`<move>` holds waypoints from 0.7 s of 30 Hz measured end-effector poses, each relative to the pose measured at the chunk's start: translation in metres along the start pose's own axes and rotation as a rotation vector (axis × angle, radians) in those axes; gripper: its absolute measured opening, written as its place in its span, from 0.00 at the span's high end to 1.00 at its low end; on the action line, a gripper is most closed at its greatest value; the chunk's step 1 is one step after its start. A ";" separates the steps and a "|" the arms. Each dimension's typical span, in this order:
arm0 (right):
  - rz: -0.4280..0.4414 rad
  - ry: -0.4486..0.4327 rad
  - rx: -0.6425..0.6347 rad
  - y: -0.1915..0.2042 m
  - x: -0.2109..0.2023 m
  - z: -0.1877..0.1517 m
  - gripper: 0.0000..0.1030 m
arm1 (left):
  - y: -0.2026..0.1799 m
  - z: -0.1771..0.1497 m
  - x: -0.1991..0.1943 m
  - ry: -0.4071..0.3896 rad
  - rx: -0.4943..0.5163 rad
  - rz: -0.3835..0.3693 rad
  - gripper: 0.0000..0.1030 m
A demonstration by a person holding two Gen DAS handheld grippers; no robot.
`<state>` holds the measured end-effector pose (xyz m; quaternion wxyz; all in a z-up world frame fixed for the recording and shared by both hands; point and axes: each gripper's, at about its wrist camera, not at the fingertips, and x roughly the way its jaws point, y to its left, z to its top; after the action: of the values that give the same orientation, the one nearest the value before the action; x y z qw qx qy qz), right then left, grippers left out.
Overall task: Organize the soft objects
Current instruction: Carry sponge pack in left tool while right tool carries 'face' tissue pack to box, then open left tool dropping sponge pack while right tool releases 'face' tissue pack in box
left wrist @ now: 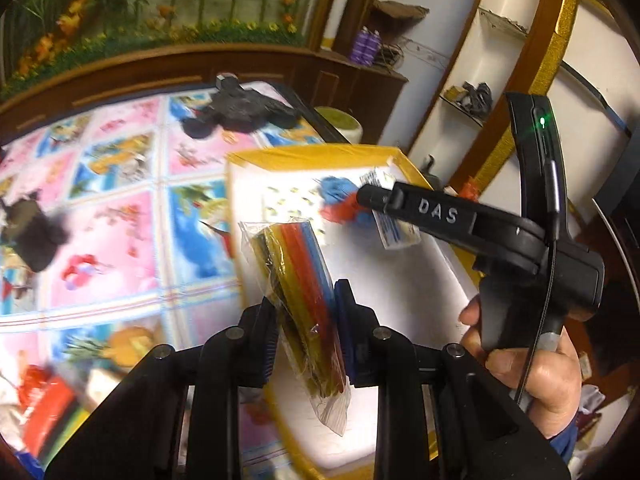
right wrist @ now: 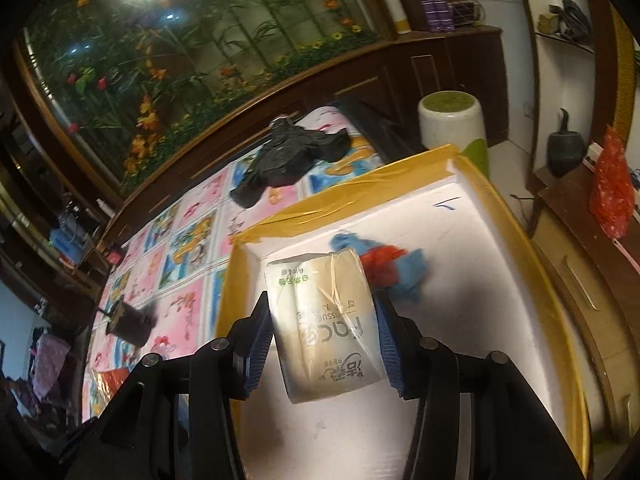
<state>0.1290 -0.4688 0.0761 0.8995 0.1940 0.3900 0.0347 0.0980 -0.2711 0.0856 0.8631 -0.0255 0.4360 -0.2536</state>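
Tissue pack (right wrist: 324, 320) clamped in right hand-held gripper (right wrist: 320, 344); left hand-held gripper (left wrist: 306, 344) clamping seemingly sponge packet (left wrist: 304, 300)

left wrist: close above the white yellow-taped cardboard box (left wrist: 404, 280), facing down across it | right wrist: close above the box (right wrist: 472, 280), facing down | shared: box, patchwork bedspread (left wrist: 120, 220) beside it
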 end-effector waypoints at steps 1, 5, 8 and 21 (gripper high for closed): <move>-0.033 -0.008 0.017 -0.005 -0.002 0.002 0.53 | -0.004 -0.001 0.005 0.014 0.000 -0.014 0.78; -0.108 -0.010 0.063 -0.019 -0.007 0.008 0.53 | -0.019 -0.008 0.019 0.071 0.022 -0.051 0.78; -0.172 0.021 0.079 -0.022 -0.001 0.009 0.53 | -0.022 -0.012 0.028 0.098 0.036 -0.045 0.78; -0.163 0.137 0.036 -0.015 0.030 0.015 0.48 | -0.011 -0.017 0.034 0.088 0.033 -0.004 0.72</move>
<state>0.1593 -0.4812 0.0589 0.8669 0.1749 0.4657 -0.0325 0.0969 -0.2936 0.0530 0.8429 -0.0008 0.4691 -0.2634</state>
